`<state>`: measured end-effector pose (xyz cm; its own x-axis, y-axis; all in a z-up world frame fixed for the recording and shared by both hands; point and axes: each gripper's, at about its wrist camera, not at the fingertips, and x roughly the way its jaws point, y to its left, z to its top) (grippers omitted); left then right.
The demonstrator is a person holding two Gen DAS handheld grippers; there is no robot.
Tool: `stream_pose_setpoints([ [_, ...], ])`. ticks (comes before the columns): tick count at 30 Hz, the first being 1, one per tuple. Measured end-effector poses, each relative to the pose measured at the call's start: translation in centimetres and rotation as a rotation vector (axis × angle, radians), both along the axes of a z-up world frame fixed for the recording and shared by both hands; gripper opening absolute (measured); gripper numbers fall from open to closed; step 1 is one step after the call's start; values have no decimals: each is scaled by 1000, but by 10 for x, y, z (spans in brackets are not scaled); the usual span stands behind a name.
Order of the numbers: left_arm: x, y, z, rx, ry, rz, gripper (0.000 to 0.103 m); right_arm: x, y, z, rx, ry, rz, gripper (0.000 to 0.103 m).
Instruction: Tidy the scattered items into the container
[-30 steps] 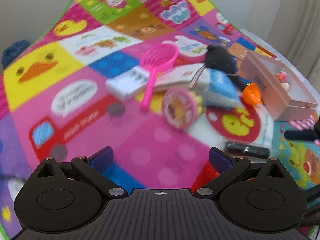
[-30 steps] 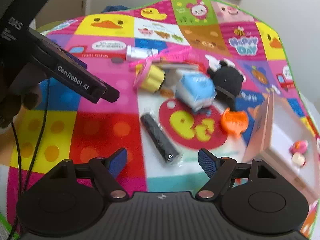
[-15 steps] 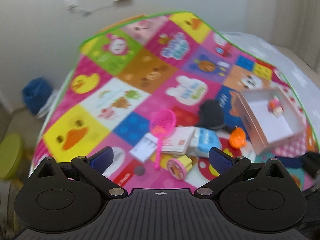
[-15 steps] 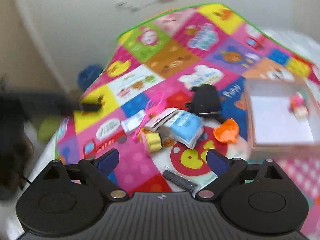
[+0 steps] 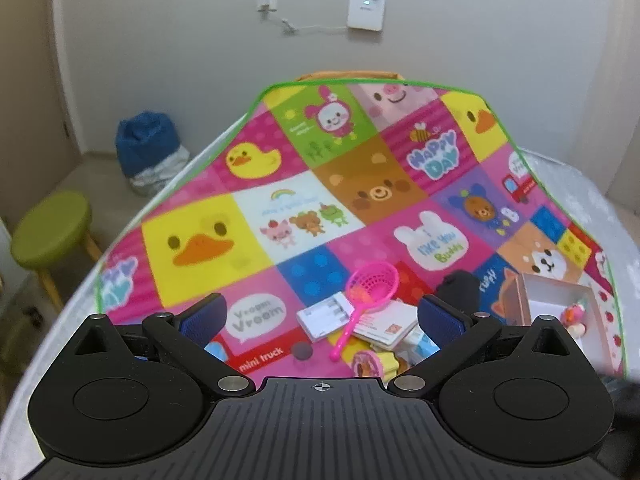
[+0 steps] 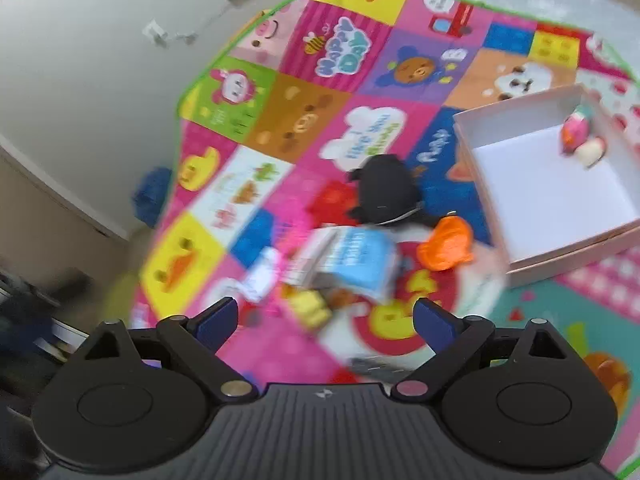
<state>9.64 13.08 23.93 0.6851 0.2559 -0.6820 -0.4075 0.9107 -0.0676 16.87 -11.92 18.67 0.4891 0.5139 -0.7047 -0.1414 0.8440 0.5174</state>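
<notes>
Clutter sits in a loose heap on the patchwork play mat: a pink toy strainer lying over a white battery pack, a blue packet, a black plush and an orange toy just beside the pink box. That box stands at the mat's right edge with two small toys in its far corner. The left gripper and right gripper both hang above the heap with fingers spread wide and nothing between them; the right one's jaws have just been opening.
</notes>
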Motion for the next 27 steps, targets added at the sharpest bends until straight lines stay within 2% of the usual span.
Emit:
stream_pose_setpoints([
  [2,9,4,-25,4,10,-73,103,-8,3,6,-75,-62,8,95],
  [6,35,4,-74,40,5,-237,103,-27,2,7,-197,-63,59,95],
  [9,46,4,-104,2,17,-232,103,-44,7,-7,-370,-64,107,96],
  [11,50,5,-122,-46,40,-255,103,-50,13,-26,-423,-11,215,96],
  [13,56,0,-136,-20,75,-315,103,-58,20,-42,-462,-33,338,94],
  [15,59,-6,-147,58,70,-370,103,-71,28,-59,-538,-177,474,81],
  [16,61,-7,-154,96,58,-384,103,-78,31,-69,-575,-261,525,67],
  [17,63,-7,-159,120,44,-387,103,-83,33,-79,-602,-332,549,60],
  [20,61,-3,-174,121,9,-353,103,-78,30,-109,-576,-420,493,60],
  [23,49,-2,-181,104,32,-392,103,-73,33,-131,-577,-497,436,60],
  [24,45,-2,-180,94,40,-405,103,-71,35,-136,-581,-506,426,60],
  [27,42,-7,-176,93,87,-416,103,-57,44,-144,-575,-452,438,56],
])
